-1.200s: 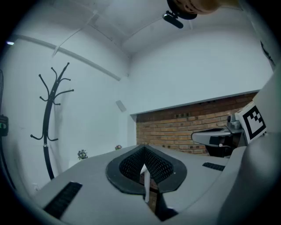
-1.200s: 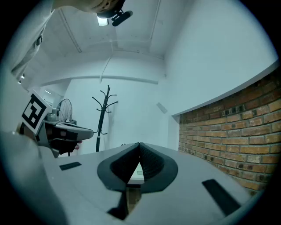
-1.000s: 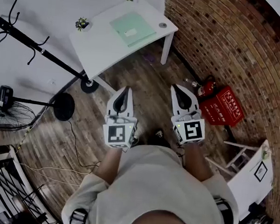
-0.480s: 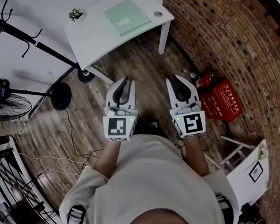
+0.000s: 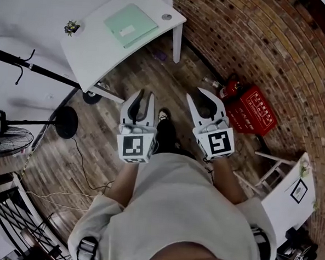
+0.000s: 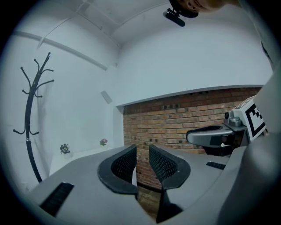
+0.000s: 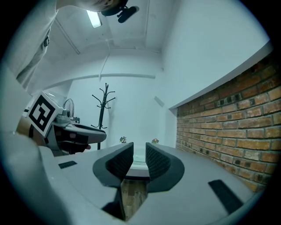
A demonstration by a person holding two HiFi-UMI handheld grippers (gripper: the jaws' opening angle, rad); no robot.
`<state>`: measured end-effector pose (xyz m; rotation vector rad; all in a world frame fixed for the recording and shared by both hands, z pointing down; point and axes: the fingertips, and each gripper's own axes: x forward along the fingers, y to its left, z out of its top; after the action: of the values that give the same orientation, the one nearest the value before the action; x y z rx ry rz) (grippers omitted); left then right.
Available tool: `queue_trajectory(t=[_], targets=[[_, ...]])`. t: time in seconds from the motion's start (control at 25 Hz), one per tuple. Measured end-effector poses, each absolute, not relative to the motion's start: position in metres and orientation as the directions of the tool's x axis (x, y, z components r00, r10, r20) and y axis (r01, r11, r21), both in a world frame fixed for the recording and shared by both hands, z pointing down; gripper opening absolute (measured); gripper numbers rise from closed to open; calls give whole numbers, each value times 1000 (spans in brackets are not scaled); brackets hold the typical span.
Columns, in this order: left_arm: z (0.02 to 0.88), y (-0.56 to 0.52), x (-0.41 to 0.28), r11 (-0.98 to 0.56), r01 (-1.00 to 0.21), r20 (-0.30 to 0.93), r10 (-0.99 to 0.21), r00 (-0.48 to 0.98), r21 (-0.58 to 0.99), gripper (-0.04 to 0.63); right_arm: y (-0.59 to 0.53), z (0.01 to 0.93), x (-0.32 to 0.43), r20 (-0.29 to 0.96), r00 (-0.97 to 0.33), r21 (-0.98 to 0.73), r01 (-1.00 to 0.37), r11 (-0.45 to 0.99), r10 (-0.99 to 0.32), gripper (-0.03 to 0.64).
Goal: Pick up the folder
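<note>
Nearest to us, in front of our pale shirt, we hold the left tool and the right tool side by side above the wooden floor. Each tool's jaws stand a narrow gap apart, having just been opening, with nothing between them. A little farther off, a red box sits by the brick wall, and beyond the tools stands the white bench, where the pale green folder lies flat, well apart from both tools, beside a small potted plant.
</note>
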<state>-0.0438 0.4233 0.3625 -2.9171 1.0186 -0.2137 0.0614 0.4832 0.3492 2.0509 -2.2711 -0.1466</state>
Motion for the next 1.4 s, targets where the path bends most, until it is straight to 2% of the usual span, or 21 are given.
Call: queue_trajectory(t=[0.32,0.72,1.12,1.4], targets=[[363,399,-10,-789,-606,115,-615,780,-107,80,468,356,102,5,-59,87,-994,60,-998,89],[369,328,-14,-765,-640,130,-644,754,-78,80,393,357,103,31,-110,106,-988,113,-993,103],[361,237,8,-780,-624,118,-624,772,-47,80,311,357,116,116,-113,125,-984,128,-987,109],[365,180,-6,-762,-647,111,-643,758,4,80,257,365,105,166,-161,103,-978,179,-973,115]])
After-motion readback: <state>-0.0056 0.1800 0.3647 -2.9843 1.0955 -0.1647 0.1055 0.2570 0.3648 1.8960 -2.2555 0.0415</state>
